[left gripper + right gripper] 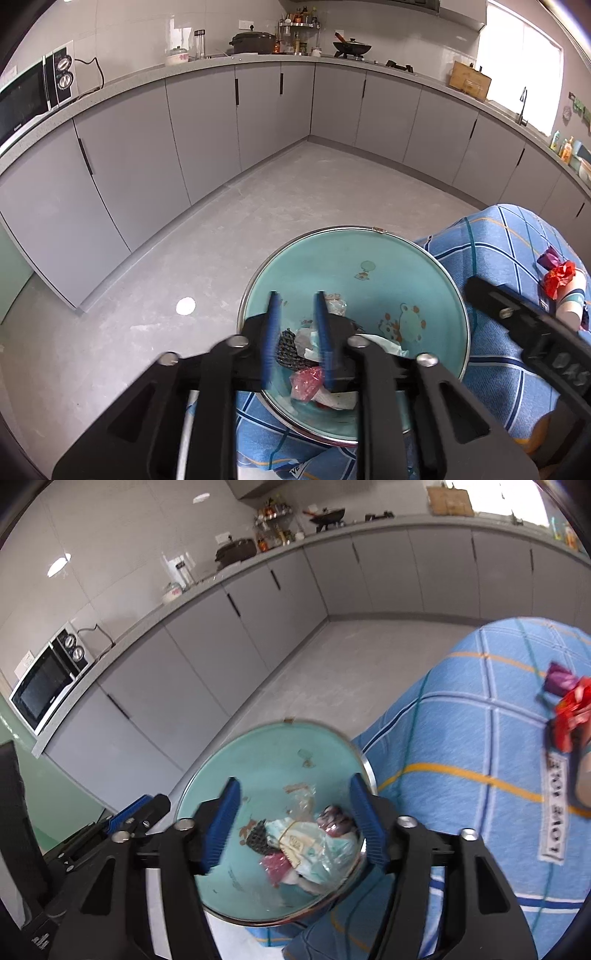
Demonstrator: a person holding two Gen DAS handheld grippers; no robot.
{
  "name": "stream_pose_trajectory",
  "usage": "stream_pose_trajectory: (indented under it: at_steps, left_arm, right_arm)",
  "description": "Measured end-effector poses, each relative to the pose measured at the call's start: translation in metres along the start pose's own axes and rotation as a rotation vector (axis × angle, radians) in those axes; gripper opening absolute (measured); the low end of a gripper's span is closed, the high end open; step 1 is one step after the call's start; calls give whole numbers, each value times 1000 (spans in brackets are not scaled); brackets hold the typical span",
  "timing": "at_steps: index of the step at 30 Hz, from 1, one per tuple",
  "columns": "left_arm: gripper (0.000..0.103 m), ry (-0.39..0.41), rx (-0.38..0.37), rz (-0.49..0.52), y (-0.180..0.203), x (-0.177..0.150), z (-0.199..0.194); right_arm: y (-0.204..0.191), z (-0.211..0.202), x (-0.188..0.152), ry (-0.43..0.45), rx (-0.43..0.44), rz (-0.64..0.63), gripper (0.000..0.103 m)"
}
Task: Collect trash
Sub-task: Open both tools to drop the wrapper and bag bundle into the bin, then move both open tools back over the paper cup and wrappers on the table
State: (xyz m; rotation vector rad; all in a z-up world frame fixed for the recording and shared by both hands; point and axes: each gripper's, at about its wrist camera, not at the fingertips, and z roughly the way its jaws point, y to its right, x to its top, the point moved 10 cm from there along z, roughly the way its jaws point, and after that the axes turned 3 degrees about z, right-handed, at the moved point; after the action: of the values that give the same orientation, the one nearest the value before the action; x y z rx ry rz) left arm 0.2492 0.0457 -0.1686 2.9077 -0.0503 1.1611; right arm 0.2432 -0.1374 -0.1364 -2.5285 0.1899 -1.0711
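A teal basin point(388, 280) point(266, 753) with a metal rim sits at the edge of a blue checked tablecloth point(498, 243) point(461, 709). Inside it lies a pile of trash point(310, 380) point(303, 845): clear plastic, a red wrapper, black mesh and paper. My left gripper point(297, 295) hangs over the pile with its blue fingers a little apart and nothing pinched. Over the same basin, my right gripper point(293, 781) is open wide and empty. On the cloth to the right lie a red wrapper point(557, 275) point(572, 709) and a purple wrapper point(550, 254) point(559, 679).
A white cup point(570, 302) lies next to the red wrapper. Grey cabinets run around a bare grey floor point(295, 184). A microwave point(29, 96) point(44, 686) stands on the counter at the left. A white round spot point(185, 305) marks the floor.
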Motion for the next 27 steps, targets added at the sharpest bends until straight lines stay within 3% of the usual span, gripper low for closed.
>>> stream_pose_trajectory:
  at_steps: [1,6,10,20,27]
  left_arm:
    - [47,5,6,-1,0,1,-2]
    - [76,39,42,21,4,7,-11]
    - [87,70,54,44,13,14,-21]
    - [97,110,23,101,54,24,-43]
    - [97,104,-7,131,86,21,-48]
  right_arm:
    - [3,-5,3,17,-10,-4,66]
    - [13,-22,9,57,-41,-26,68]
    - [23,-35,11,86,-63,-31,75]
    - [62,-71,17,127,-114,-11,76]
    - [99,-97,17,151,-148,25,76]
